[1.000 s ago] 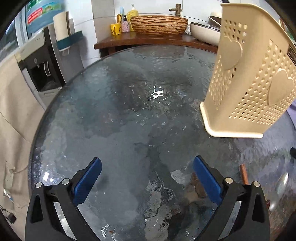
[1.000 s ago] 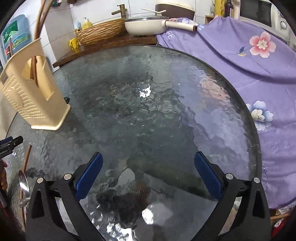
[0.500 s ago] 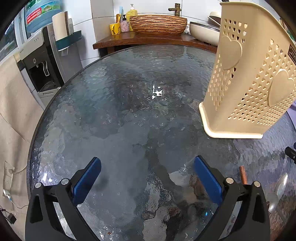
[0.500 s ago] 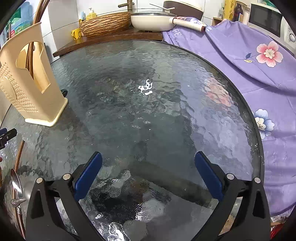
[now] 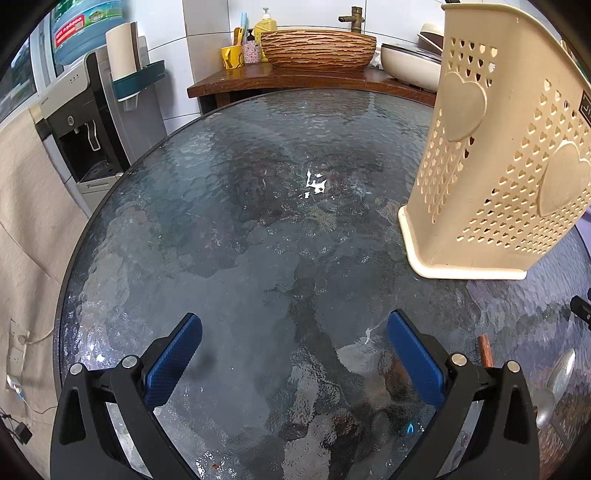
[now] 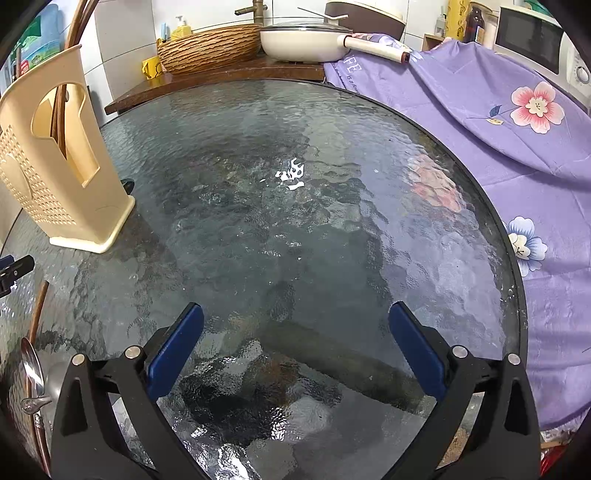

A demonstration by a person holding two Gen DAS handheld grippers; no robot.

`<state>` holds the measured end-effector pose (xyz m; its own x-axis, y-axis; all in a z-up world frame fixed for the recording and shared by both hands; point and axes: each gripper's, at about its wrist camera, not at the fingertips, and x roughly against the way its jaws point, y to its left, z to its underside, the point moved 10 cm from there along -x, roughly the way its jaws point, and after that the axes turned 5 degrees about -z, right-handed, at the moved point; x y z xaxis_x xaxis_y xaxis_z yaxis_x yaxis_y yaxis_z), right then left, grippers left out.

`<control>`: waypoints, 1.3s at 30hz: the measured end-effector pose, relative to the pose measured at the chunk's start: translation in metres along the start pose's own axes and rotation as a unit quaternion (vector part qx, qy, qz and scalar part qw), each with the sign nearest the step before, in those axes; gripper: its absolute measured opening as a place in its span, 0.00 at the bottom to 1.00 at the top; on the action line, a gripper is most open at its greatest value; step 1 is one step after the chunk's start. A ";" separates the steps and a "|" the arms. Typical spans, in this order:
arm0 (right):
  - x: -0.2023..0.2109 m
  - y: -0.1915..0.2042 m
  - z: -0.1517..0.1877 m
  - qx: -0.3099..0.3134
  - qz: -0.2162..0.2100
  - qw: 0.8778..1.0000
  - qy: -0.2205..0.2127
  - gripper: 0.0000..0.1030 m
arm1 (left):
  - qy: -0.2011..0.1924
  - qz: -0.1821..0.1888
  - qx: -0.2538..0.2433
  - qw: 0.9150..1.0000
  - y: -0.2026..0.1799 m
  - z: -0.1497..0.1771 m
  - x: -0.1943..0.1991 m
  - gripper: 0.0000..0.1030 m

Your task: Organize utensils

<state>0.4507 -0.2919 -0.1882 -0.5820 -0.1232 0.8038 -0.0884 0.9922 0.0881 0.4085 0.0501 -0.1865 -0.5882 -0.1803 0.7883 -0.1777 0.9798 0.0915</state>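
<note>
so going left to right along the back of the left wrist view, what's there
water bottle → paper roll → yellow mug → soap bottle → woven basin → white pan → utensil holder

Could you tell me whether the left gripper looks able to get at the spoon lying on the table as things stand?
Probably yes: the left gripper is open and empty, and the spoon lies uncovered on the glass table just to its right, with nothing between them.
</note>
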 end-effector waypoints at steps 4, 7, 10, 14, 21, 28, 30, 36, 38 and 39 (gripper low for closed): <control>0.031 0.023 -0.002 0.004 -0.036 0.999 -0.038 0.95 | -0.001 0.003 -0.005 1.000 0.007 0.003 0.008 0.92; 0.063 0.049 -0.002 0.035 -0.060 0.996 -0.064 0.95 | -0.030 0.013 0.012 0.999 0.016 0.003 0.033 0.86; 0.081 0.073 0.011 0.053 -0.095 0.992 -0.059 0.89 | -0.038 0.038 0.018 0.998 0.011 0.011 0.055 0.70; 0.089 0.108 0.040 0.106 -0.129 0.985 -0.037 0.83 | -0.029 0.072 -0.016 0.997 -0.014 0.030 0.072 0.55; 0.084 0.161 0.078 0.205 -0.183 0.961 0.016 0.62 | -0.022 0.087 -0.064 0.994 -0.045 0.053 0.085 0.45; 0.064 0.185 0.076 0.221 -0.218 0.948 0.064 0.45 | 0.000 0.114 -0.060 0.992 -0.051 0.057 0.084 0.30; 0.060 0.186 0.075 0.232 -0.201 0.950 0.063 0.44 | 0.000 0.112 -0.063 0.992 -0.052 0.057 0.084 0.30; 0.051 0.192 0.074 0.234 -0.207 0.946 0.087 0.44 | 0.011 0.126 -0.067 0.990 -0.060 0.051 0.078 0.30; 0.050 0.194 0.074 0.235 -0.214 0.943 0.094 0.40 | 0.015 0.136 -0.068 0.988 -0.065 0.048 0.076 0.30; 0.050 0.195 0.074 0.233 -0.220 0.942 0.098 0.38 | 0.018 0.141 -0.067 0.988 -0.066 0.047 0.075 0.30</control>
<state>0.3444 -0.1057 -0.1742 -0.2487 -0.4696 0.8472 -0.6584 0.7235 0.2077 0.3394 -0.0325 -0.1618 -0.5708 0.1027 0.8147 0.0973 0.9936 -0.0570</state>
